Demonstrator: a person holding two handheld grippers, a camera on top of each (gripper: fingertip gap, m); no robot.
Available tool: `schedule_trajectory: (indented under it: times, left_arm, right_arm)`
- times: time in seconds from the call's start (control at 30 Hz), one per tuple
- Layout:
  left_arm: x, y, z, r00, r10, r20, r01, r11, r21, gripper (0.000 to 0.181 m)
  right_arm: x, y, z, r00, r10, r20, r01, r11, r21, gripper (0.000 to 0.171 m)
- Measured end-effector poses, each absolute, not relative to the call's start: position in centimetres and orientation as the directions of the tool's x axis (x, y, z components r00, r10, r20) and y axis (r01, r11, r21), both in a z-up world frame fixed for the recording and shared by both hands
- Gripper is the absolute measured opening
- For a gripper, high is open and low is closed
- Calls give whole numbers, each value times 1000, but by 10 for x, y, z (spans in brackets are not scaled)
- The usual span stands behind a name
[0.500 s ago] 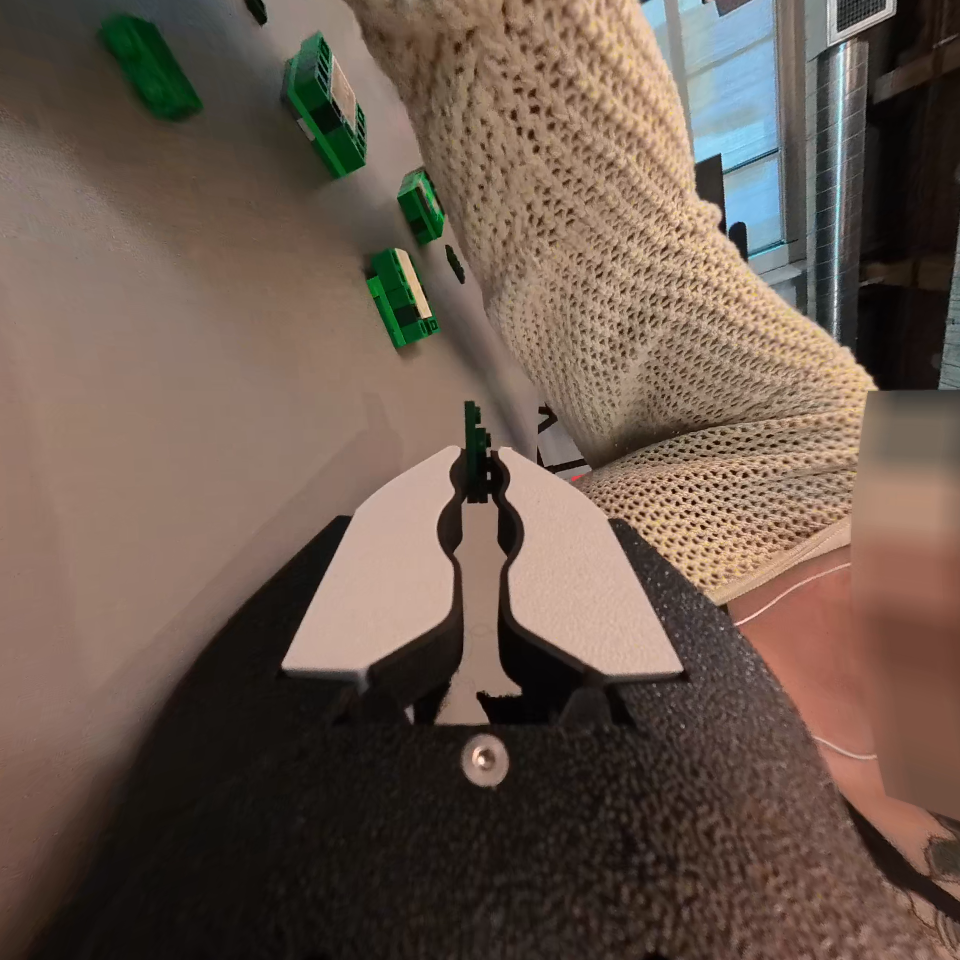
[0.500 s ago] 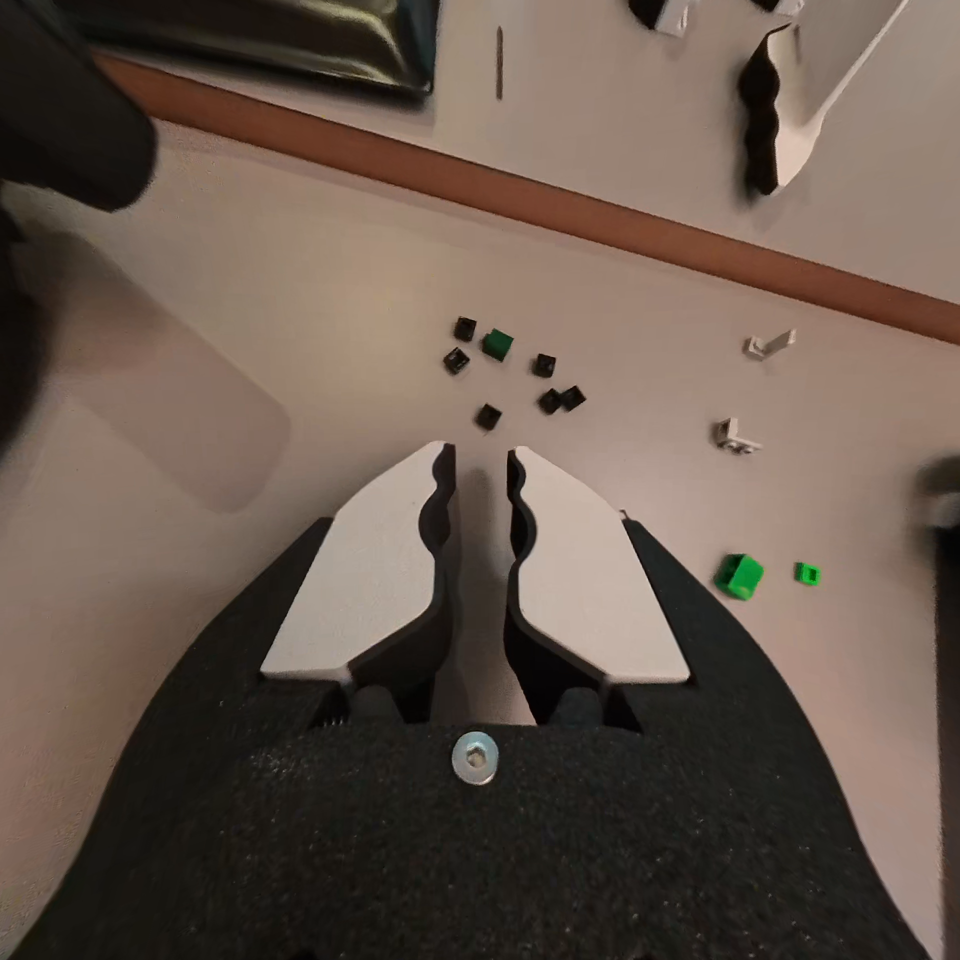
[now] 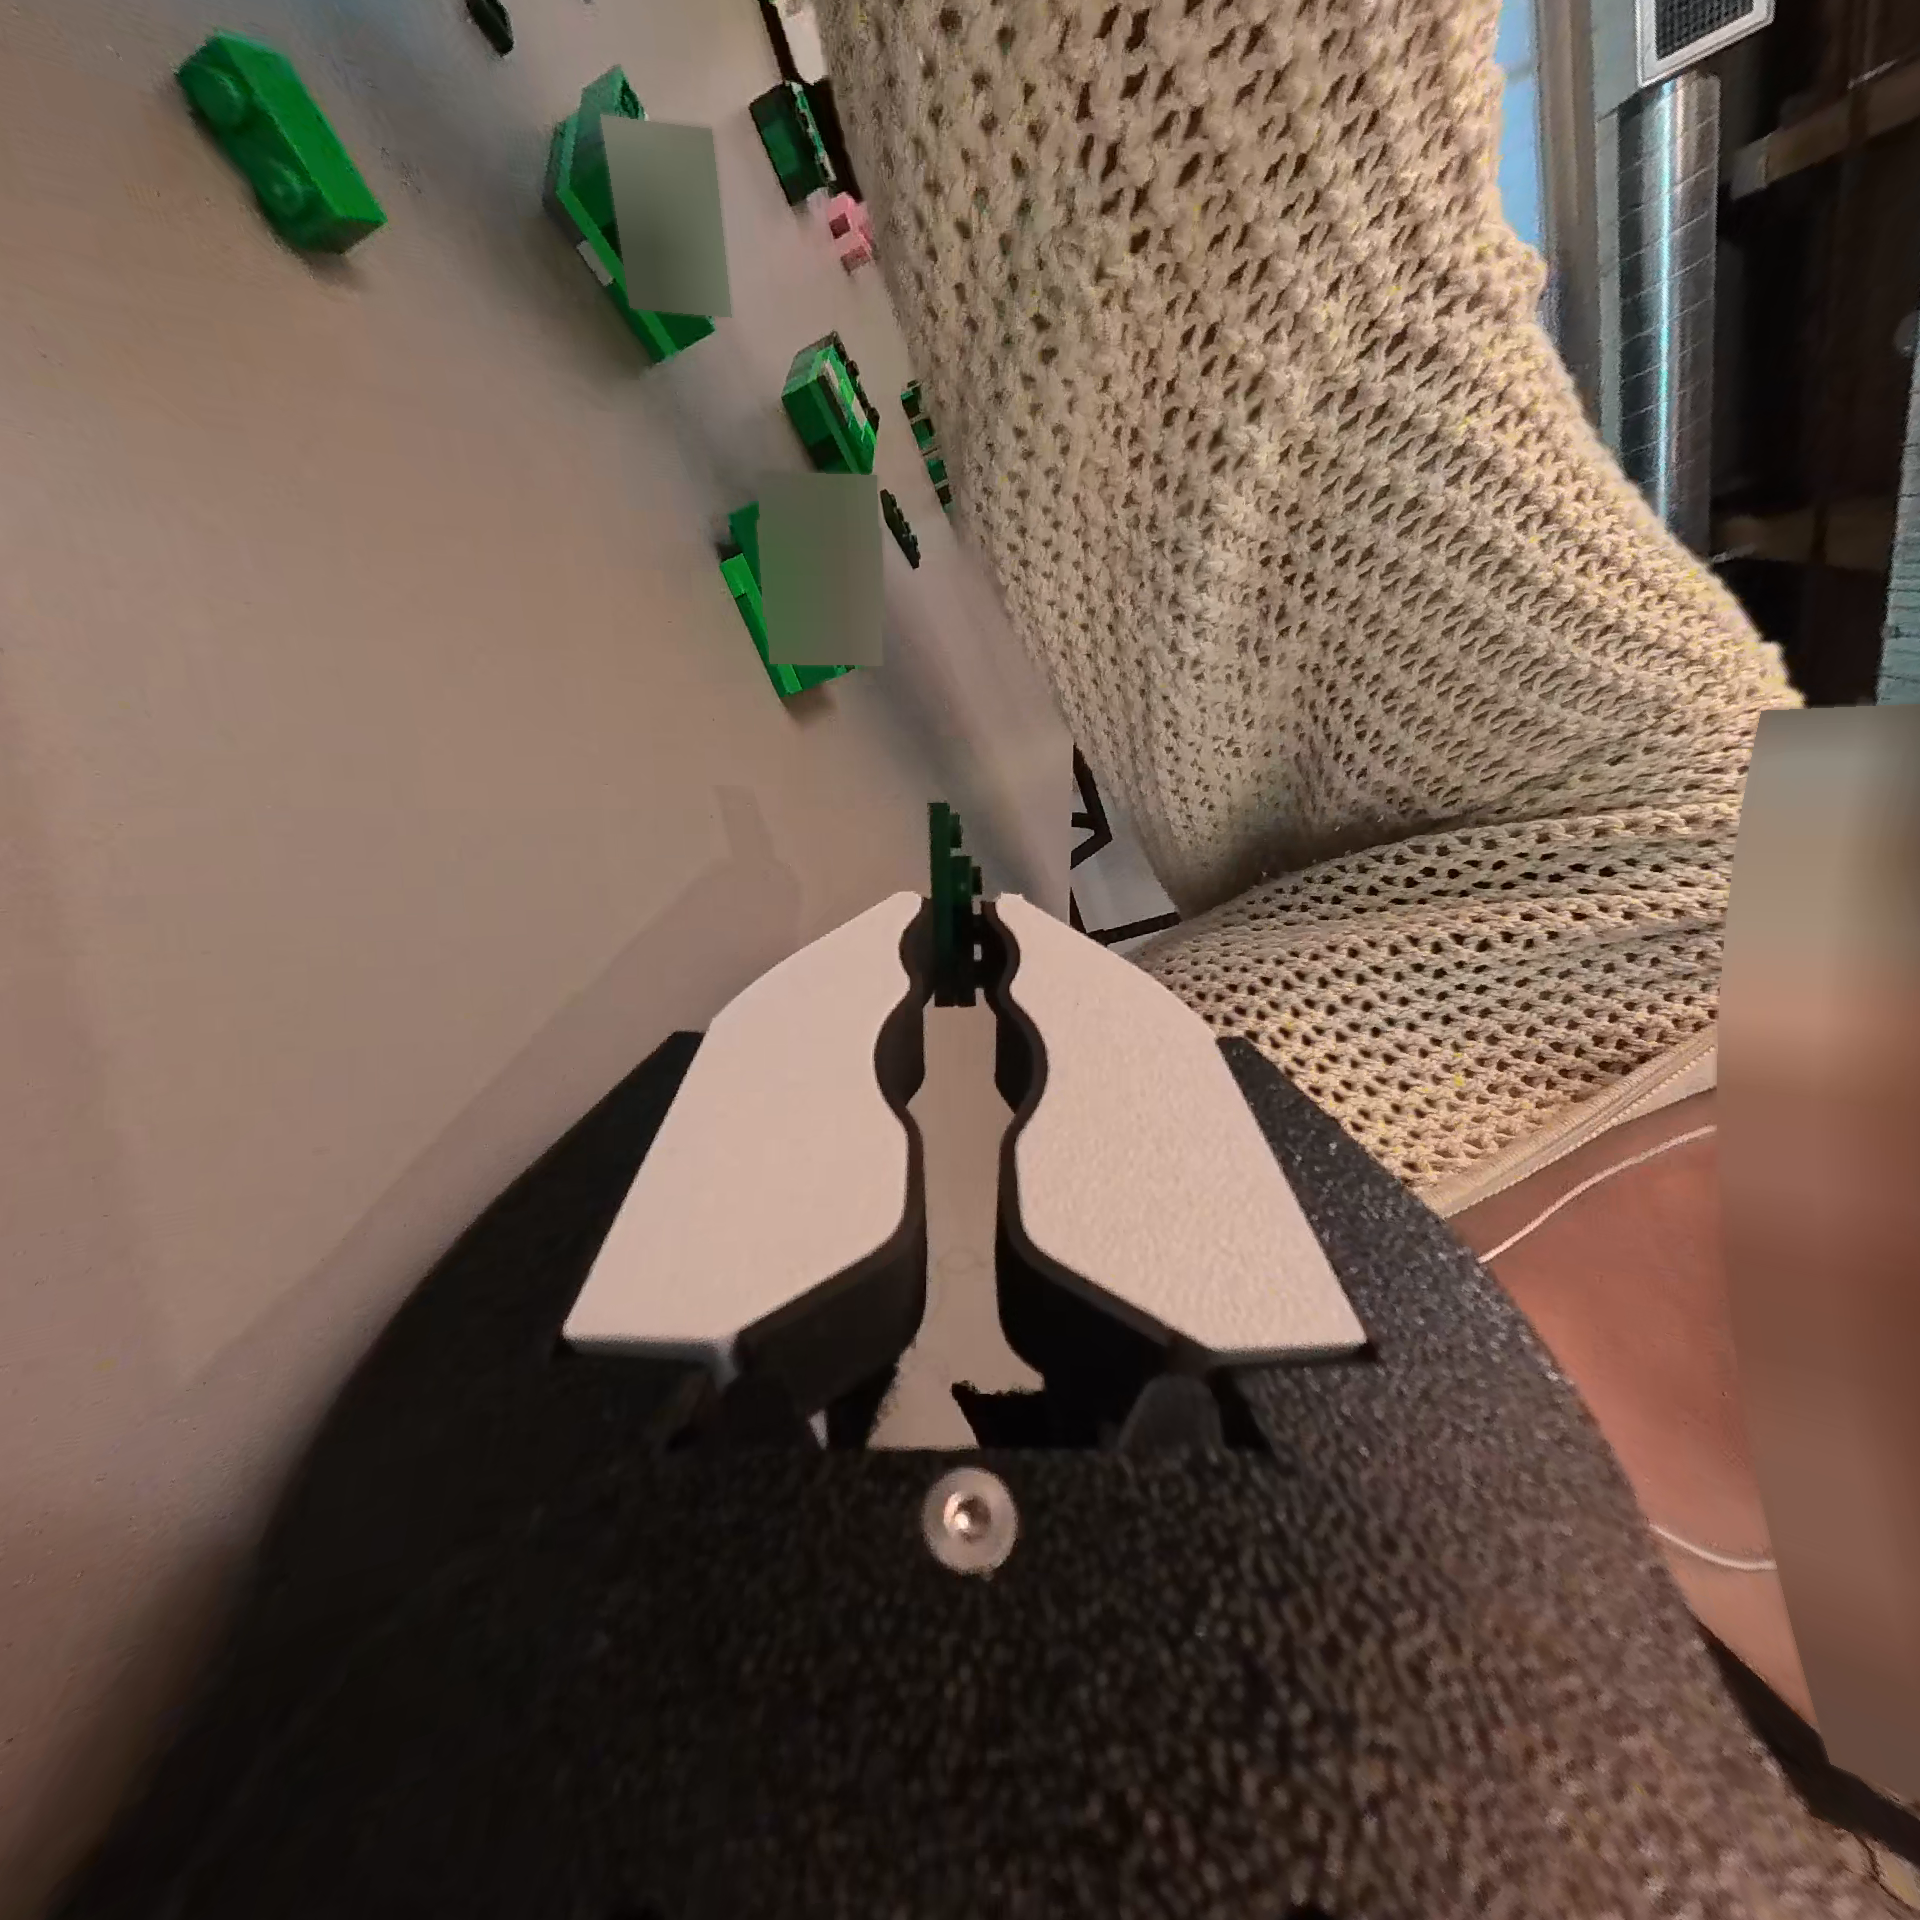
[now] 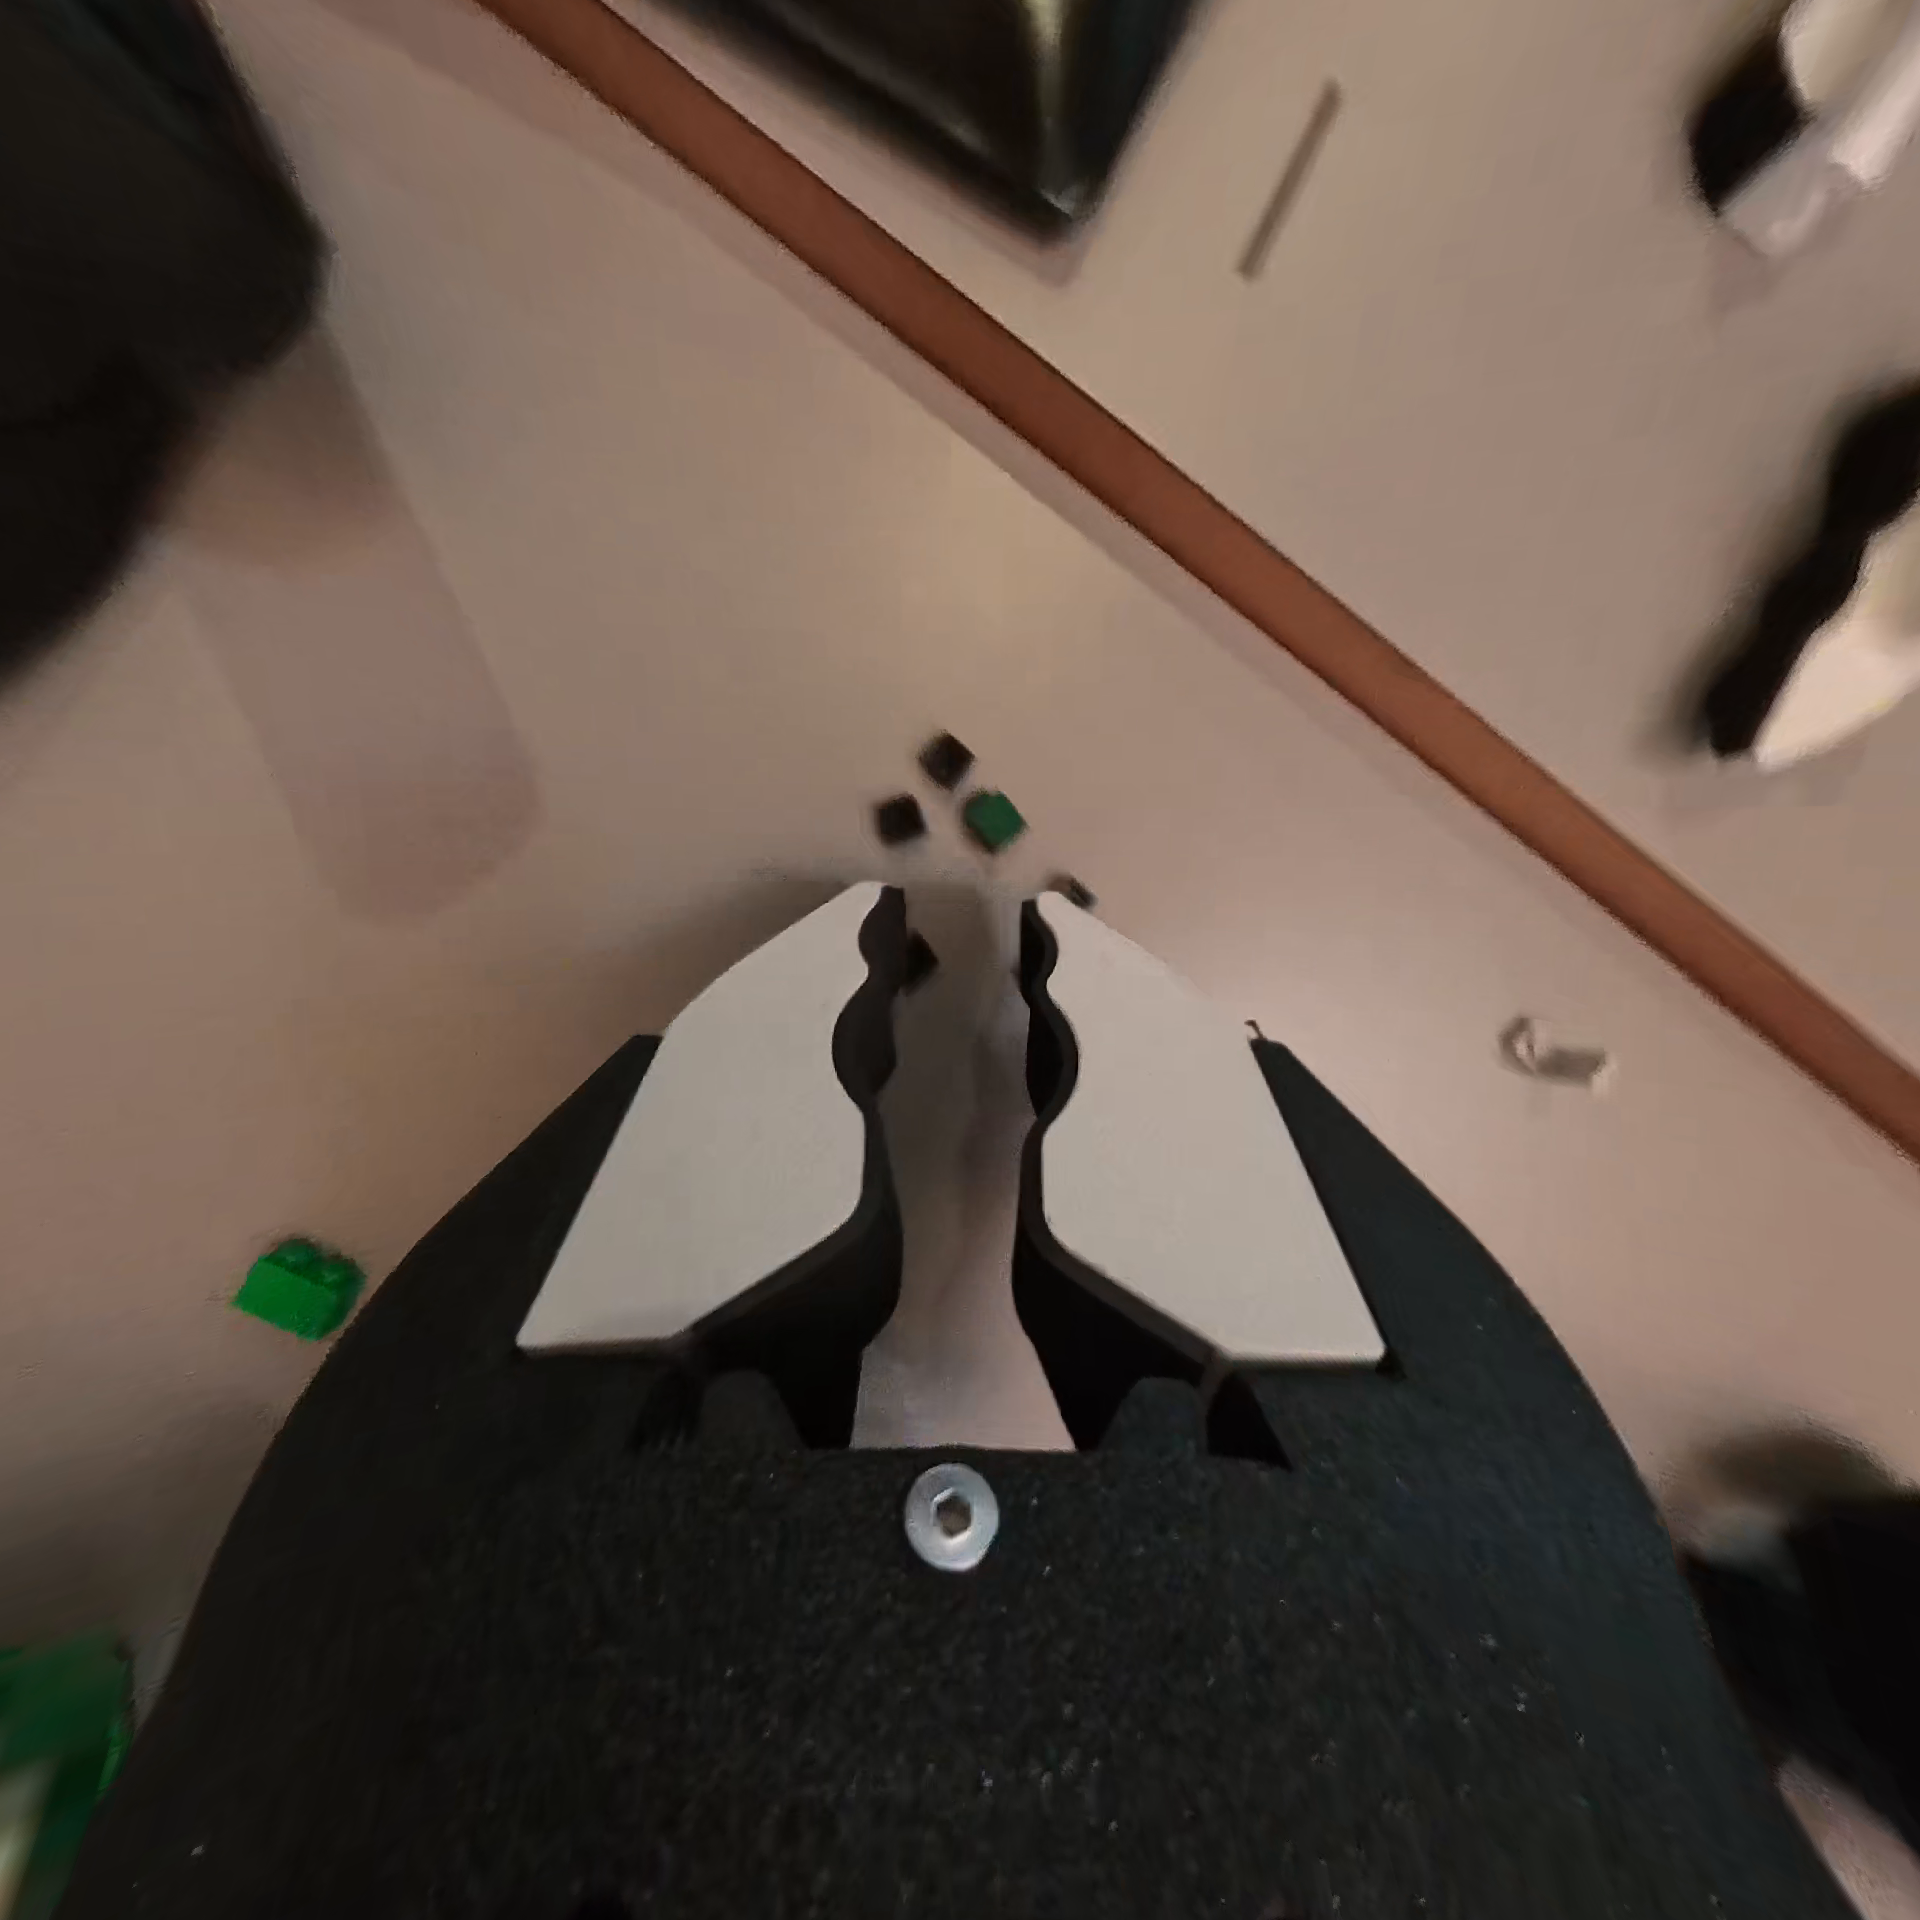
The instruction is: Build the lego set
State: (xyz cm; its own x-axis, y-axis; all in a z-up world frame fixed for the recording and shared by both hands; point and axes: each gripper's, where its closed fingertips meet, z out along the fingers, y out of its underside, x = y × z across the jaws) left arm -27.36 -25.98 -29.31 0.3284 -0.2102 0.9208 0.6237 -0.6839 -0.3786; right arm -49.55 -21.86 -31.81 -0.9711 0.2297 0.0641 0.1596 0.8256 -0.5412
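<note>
My left gripper (image 3: 958,906) is shut on a thin dark green lego plate (image 3: 952,883), held edge-on and sticking out past the fingertips, above the table. Several bright green lego pieces lie beyond it: a flat brick (image 3: 278,156) and two built-up blocks (image 3: 613,229) (image 3: 774,613). My right gripper (image 4: 961,899) is open and empty, low over a cluster of small black pieces (image 4: 900,819) and one small green piece (image 4: 992,817). One black piece (image 4: 918,956) shows just inside the left fingertip.
A person's cream knitted sleeve (image 3: 1247,468) fills the right of the left wrist view. In the right wrist view a brown table edge (image 4: 1195,499) runs diagonally, a green brick (image 4: 299,1288) lies at the left, and a small white part (image 4: 1553,1055) at the right. Left tips to right tips: about 20 cm. The flat brick (image 3: 278,156) is about 12 cm from both grippers' fingertips. Seen from the right wrist view (image 4: 309,1272) as well.
The right gripper has swung and moved forward to the black pieces, and its jaws stand wider. The left gripper has moved closer to the green bricks, still holding the plate.
</note>
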Motion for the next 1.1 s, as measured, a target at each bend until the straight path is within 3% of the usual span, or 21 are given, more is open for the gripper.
schedule_trajectory:
  times: [0.03, 0.17, 0.33, 0.57, 0.63, 0.9, 1.1]
  left_arm:
    - [-274, -260, -293, 328, -211, 921, 624, -684, -378, 7]
    - [-273, -260, -293, 333, -213, 919, 620, -685, -384, 7]
    - [-272, -261, -293, 339, -219, 915, 615, -684, -392, 7]
    - [-271, -263, -292, 338, -225, 914, 610, -687, -395, 7]
    - [-271, -263, -292, 337, -227, 914, 611, -686, -396, 7]
    - [-267, -264, -293, 374, -233, 898, 593, -685, -424, 7]
    - [-246, -246, -287, 384, -259, 886, 573, -686, -449, 7]
  right_arm:
    - [-491, -226, -316, -981, 184, 61, 123, 833, -539, 21]
    - [-486, -245, -318, -991, 54, 125, -13, 875, -484, 21]
    - [-500, -245, -335, -986, 152, 70, 114, 917, -381, 16]
    - [-506, -245, -337, -981, 120, 151, 68, 948, -310, 10]
    - [-499, -245, -331, -979, 110, 174, 45, 939, -340, 10]
    - [-378, -241, -255, -948, 253, 192, 54, 724, -688, 10]
    - [-254, -212, -255, -853, 463, 240, 169, 681, -712, 10]
